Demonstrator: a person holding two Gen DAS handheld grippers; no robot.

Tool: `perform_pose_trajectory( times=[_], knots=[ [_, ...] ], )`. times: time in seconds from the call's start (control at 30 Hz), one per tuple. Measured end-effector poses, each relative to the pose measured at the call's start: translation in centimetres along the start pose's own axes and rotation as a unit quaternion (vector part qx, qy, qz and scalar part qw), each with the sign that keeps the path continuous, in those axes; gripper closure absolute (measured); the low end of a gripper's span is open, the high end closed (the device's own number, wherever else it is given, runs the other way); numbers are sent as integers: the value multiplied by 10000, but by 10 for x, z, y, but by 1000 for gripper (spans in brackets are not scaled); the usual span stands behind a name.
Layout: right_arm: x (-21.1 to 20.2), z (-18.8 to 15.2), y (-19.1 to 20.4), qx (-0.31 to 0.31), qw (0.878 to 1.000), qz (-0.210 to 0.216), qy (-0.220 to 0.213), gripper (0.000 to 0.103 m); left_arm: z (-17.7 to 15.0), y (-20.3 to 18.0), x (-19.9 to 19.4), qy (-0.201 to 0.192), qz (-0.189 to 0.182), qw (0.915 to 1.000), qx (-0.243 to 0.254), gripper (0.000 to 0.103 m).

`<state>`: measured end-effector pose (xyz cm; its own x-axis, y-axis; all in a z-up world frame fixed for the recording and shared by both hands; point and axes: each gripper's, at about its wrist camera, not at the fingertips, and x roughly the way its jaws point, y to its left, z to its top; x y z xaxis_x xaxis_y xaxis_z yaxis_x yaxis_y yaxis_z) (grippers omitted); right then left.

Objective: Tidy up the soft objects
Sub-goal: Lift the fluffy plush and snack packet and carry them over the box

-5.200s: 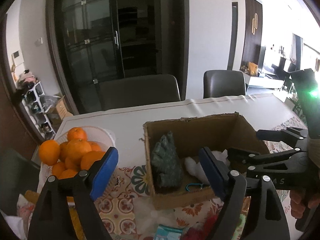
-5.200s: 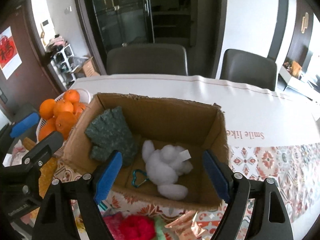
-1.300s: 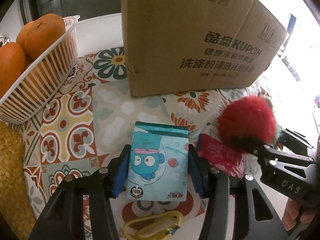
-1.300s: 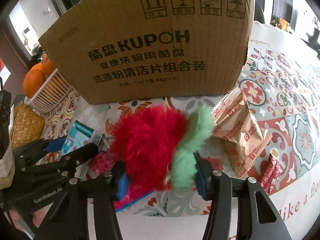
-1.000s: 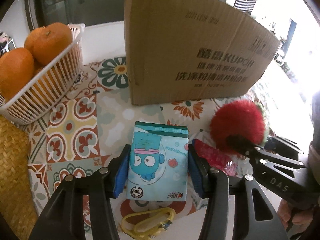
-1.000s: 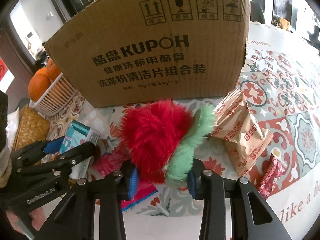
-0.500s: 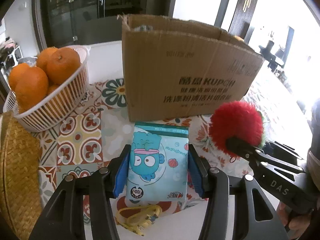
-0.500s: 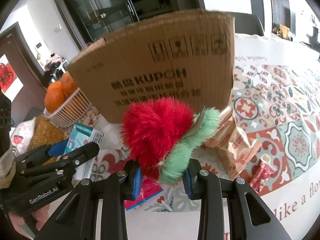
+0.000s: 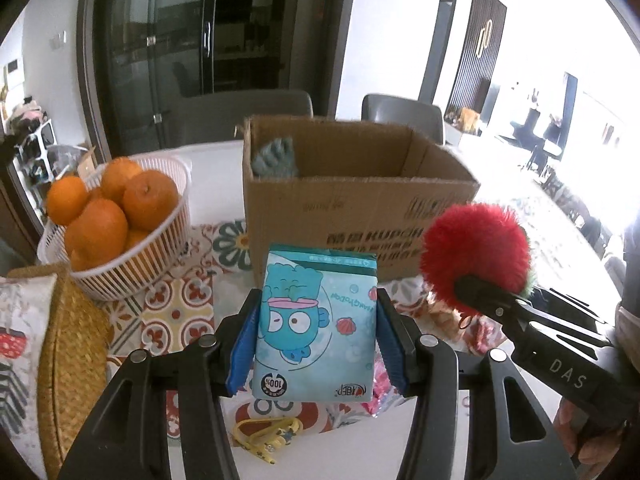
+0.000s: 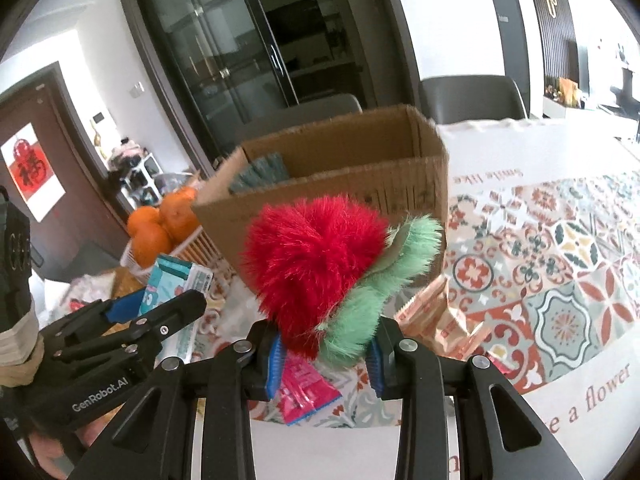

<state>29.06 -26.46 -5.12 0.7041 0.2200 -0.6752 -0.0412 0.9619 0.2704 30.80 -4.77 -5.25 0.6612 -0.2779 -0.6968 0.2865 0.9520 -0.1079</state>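
- Far to the left of the left tool: a white basket [image 9: 120, 276] full of oranges [image 9: 120, 208], sitting on the tabletop [image 9: 180, 312]. Not soft, so best left alone.
- Left tool [image 9: 316, 344]: half open, blue pads clamped on both sides of a blue tissue pack [image 9: 316, 320] with a cartoon fish face. Held up off the tabletop, nothing under it but air.
- Just below the left tool: a small yellow clip [image 9: 268, 436] lying loose.
- Straight ahead of both tools: an open cardboard box [image 9: 352, 208], with a green fuzzy thing [image 9: 276, 158] already inside at its left end.
- Right tool [image 10: 326, 354]: nearly closed, squeezing the bottom of a red fluffy ball [image 10: 312, 264] with a green fluffy leaf [image 10: 380, 292]. Also up in the air, in front of the box.
- Below and to the right of the right tool: a tan snack bag [image 10: 440, 320] and a pink wrapper [image 10: 304, 388], flat on the tabletop.
- Step in hand, most likely: carrying two soft things up to the box.
- Next move, probably: go a bit higher, pass over the near wall of the box, then open up and drop both inside, with room left beside the green thing.
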Motion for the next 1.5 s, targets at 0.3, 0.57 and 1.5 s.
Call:
perform_pose_trajectory(
  times=[0.3, 0.57, 1.5],
  knots=[
    [-34, 20, 11, -76, 9990, 99, -424, 69, 17, -14, -36, -395, -9, 9992, 85, 50],
    [-53, 37, 15, -183, 9972, 119, -710, 69, 33, -21, -55, -686, -21, 9976, 129, 50],
    [-61, 100, 24, -465, 9916, 160, -1199, 69, 101, -28, -56, -1151, -33, 9931, 240, 50]
  ],
)
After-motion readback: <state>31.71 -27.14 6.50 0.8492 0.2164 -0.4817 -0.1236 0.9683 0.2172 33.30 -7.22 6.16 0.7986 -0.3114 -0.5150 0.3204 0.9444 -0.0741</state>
